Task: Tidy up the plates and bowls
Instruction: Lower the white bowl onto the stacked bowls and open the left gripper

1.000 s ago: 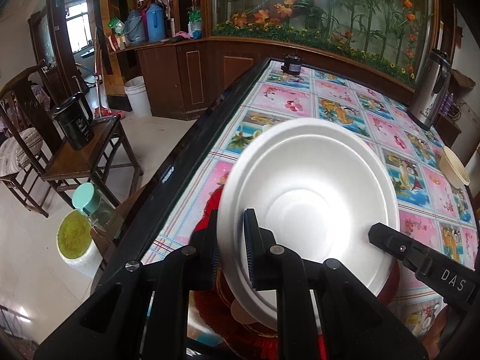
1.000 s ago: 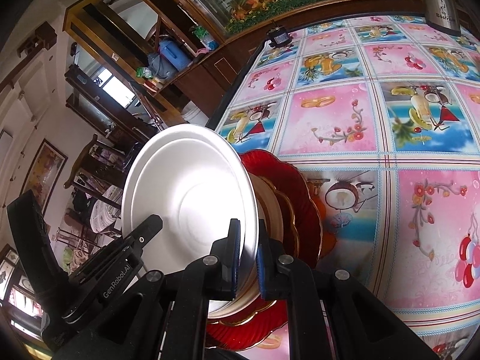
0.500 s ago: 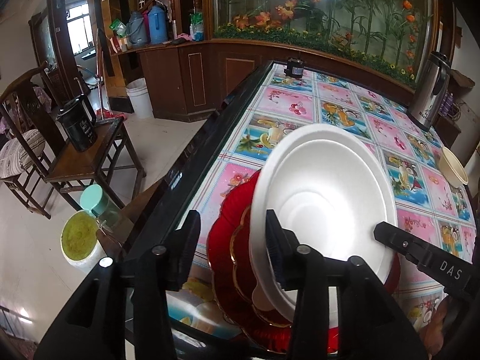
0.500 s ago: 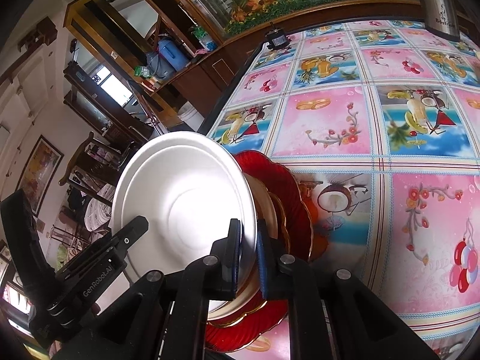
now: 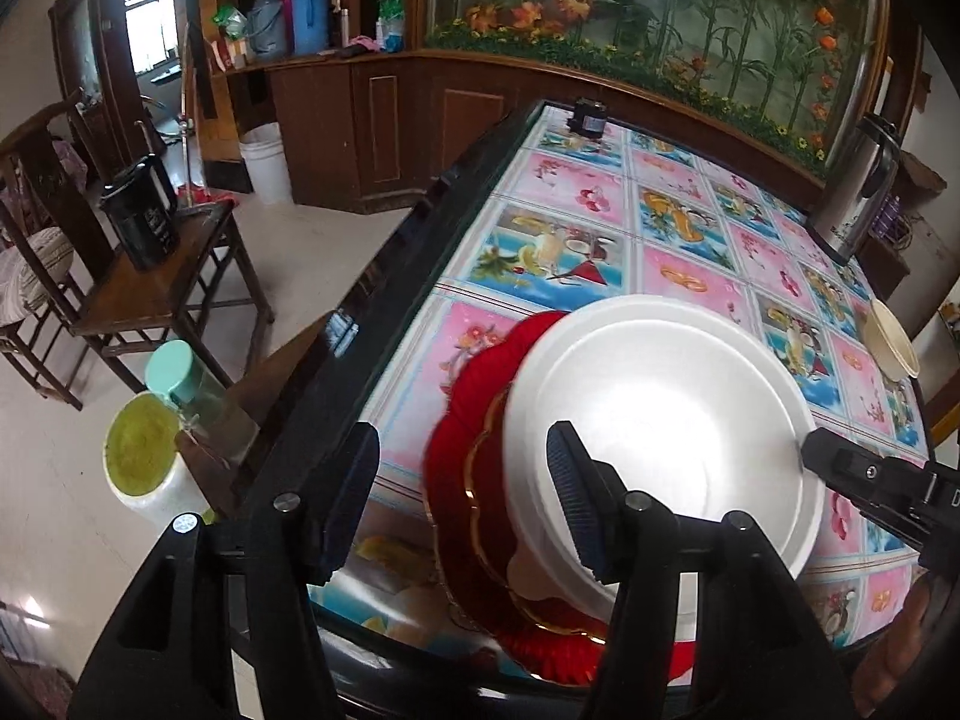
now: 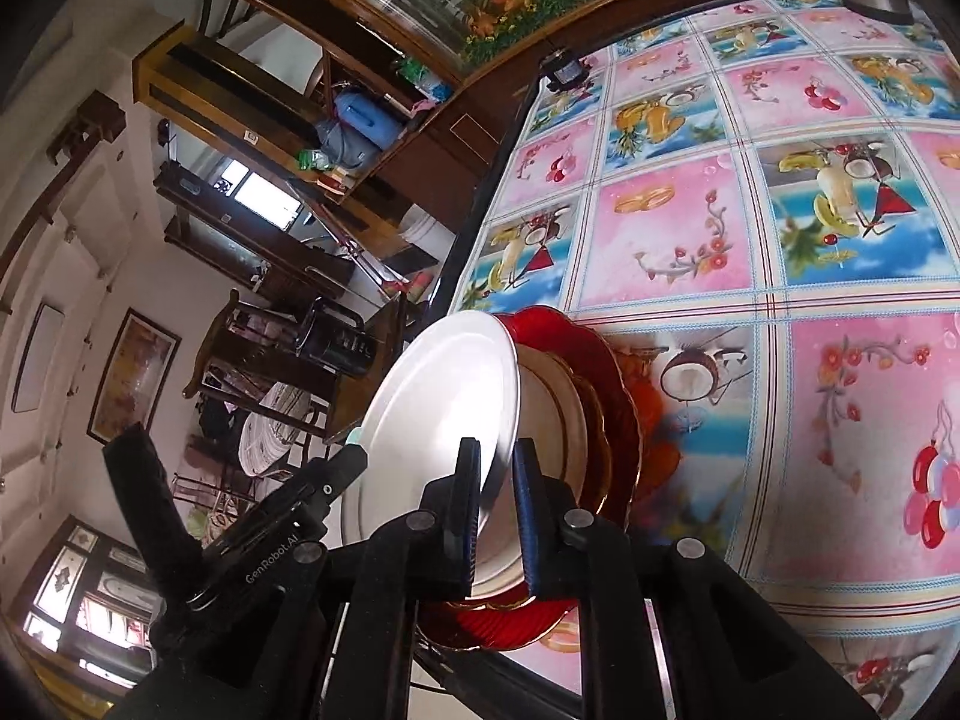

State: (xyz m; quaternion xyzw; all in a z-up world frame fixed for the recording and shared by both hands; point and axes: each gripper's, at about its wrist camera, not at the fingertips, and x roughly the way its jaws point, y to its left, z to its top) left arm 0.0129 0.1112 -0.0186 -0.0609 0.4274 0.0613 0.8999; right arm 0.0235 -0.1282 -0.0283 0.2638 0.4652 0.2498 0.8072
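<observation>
Opening at the near left edge of the table (image 5: 690,264), the left gripper (image 5: 462,498) has its fingers (image 5: 345,498) spread, one finger outside the white bowl (image 5: 654,420) and the other over its inside, neither pressing it. That bowl sits tilted on a cream dish, itself on a red scalloped plate (image 5: 474,396) lying on the patterned tablecloth. On the bowl's right rim, the right gripper (image 6: 495,516) pinches the thin white edge between nearly closed fingers (image 6: 465,516). Farther right, a cream bowl (image 5: 894,342) rests near the table's edge, and a steel kettle (image 5: 852,192) stands at the far corner.
</observation>
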